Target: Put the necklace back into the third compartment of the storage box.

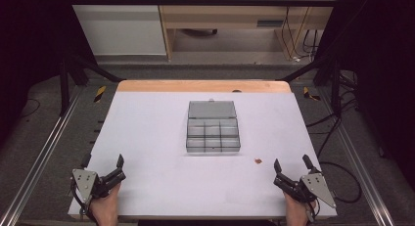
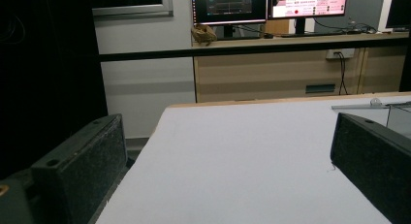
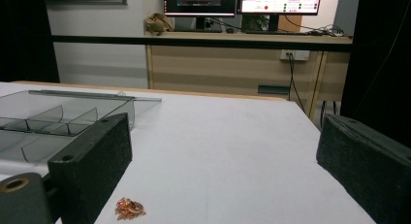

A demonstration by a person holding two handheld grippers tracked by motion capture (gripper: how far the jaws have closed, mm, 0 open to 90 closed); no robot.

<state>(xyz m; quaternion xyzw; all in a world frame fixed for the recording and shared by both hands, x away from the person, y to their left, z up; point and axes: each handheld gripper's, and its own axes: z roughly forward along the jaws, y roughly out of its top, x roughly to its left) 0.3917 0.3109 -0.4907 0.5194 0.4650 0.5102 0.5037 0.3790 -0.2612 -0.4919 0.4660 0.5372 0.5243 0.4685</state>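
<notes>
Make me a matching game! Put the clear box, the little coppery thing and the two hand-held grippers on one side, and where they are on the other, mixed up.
Things:
1. clear compartment box
2. small coppery trinket
3. left hand-held gripper
4. right hand-held gripper

Places:
A. near right corner of the table, jaws open
B. middle of the table, lid open
C. near left corner of the table, jaws open
D. on the white tabletop, just right of the box

Pairs: 1-B, 2-D, 3-C, 4-A

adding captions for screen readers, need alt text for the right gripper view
The right gripper hangs open over a white table, a small coppery tangle of jewellery by its left jaw. A clear compartment box, lid open, sits farther left.
</notes>
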